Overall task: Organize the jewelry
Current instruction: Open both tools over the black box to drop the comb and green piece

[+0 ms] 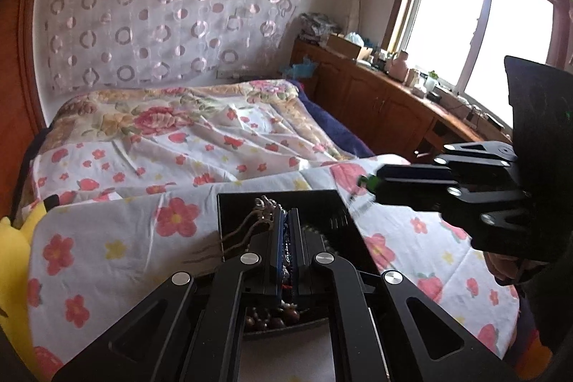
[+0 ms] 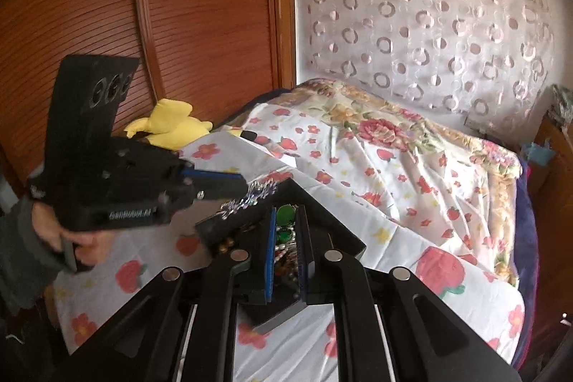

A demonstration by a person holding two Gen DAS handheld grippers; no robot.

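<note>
A black jewelry tray (image 1: 333,210) lies on the floral bedspread; it also shows in the right wrist view (image 2: 343,238). My left gripper (image 1: 286,213) is over the tray, shut on a silver chain necklace (image 1: 263,204) that hangs from its tips; the same necklace shows in the right wrist view (image 2: 250,194) at the left gripper's tips (image 2: 247,185). My right gripper (image 2: 288,213) is shut on a green gem piece (image 2: 286,213), seen in the left wrist view as a green bit (image 1: 372,181) at its tips (image 1: 367,183). Brown beads (image 1: 283,314) lie in the tray.
A yellow plush toy (image 2: 172,124) lies by the wooden wardrobe (image 2: 143,6). A wooden cabinet (image 1: 376,95) with clutter runs under the window (image 1: 483,34) right of the bed. The bedspread (image 1: 143,238) surrounds the tray.
</note>
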